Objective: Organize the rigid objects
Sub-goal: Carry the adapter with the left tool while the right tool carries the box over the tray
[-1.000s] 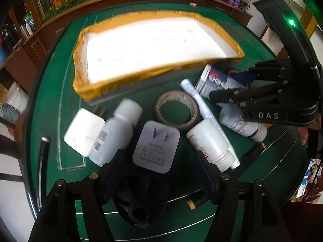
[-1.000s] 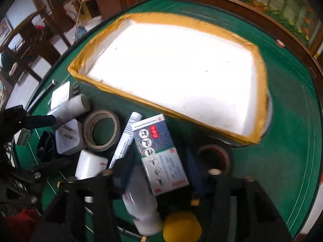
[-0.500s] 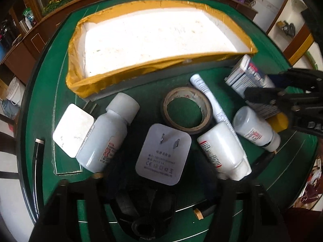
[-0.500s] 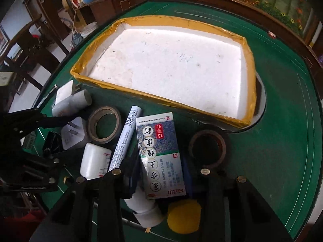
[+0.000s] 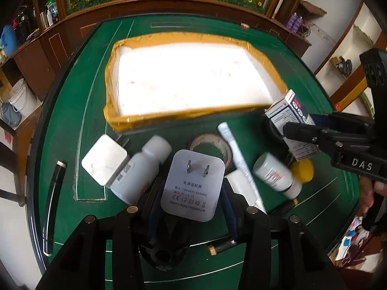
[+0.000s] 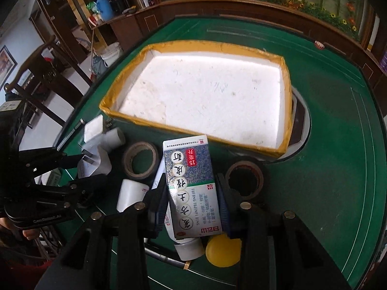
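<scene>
My left gripper (image 5: pixel 191 193) is shut on a grey power adapter (image 5: pixel 193 183) and holds it above the green table. My right gripper (image 6: pixel 191 195) is shut on a blue-and-white medicine box (image 6: pixel 189 183), lifted off the table; the box also shows in the left wrist view (image 5: pixel 290 118). A white foam tray (image 6: pixel 154 123) with yellow taped rim lies behind; in the left wrist view its rim (image 5: pixel 169 117) faces me. On the table lie white bottles (image 5: pixel 142 169) (image 5: pixel 275 176), a white marker (image 5: pixel 237 157), a tape roll (image 5: pixel 212 142) and a white charger (image 5: pixel 104 159).
A dark tape roll (image 6: pixel 244 178) and a yellow ball (image 6: pixel 223 251) lie by the right gripper. A black pen (image 5: pixel 54 188) lies at the table's left edge. Wooden cabinets (image 5: pixel 36 55) and a chair (image 6: pixel 36 72) stand around the table.
My left gripper closed on the grey adapter and lifted it. My right gripper rose with the medicine box. Both views pulled up and back from the table.
</scene>
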`<state>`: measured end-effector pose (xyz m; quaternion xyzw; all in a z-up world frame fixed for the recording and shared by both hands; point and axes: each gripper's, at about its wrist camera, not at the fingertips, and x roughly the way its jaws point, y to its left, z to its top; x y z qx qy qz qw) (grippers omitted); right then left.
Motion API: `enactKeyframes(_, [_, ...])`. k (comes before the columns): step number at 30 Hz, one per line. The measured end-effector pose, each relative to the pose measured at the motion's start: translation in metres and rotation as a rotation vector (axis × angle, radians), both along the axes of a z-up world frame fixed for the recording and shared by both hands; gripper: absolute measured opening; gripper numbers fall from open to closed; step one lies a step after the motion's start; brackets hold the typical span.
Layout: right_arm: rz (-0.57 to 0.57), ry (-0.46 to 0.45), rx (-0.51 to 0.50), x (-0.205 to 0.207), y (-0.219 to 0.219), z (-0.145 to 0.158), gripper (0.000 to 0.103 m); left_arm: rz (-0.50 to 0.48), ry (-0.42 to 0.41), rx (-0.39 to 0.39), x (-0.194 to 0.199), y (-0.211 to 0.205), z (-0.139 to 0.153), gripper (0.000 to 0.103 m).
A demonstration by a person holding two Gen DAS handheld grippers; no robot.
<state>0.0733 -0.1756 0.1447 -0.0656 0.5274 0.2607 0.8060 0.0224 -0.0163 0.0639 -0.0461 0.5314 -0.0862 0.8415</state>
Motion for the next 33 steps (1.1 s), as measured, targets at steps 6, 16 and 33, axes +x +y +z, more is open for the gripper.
enactKeyframes(6, [-0.011,-0.024,0.021,0.009,0.003,0.012,0.035,0.023,-0.034,0.018,0.02,0.001,0.018,0.048])
enactKeyframes(16, [-0.043,-0.035,0.031,0.036,0.015,0.016,0.035,0.112,-0.042,-0.013,0.072,0.022,0.026,0.048])
enactKeyframes(33, [-0.17,0.048,0.063,0.097,0.058,-0.024,0.035,0.117,0.011,0.004,0.134,0.035,-0.02,0.048])
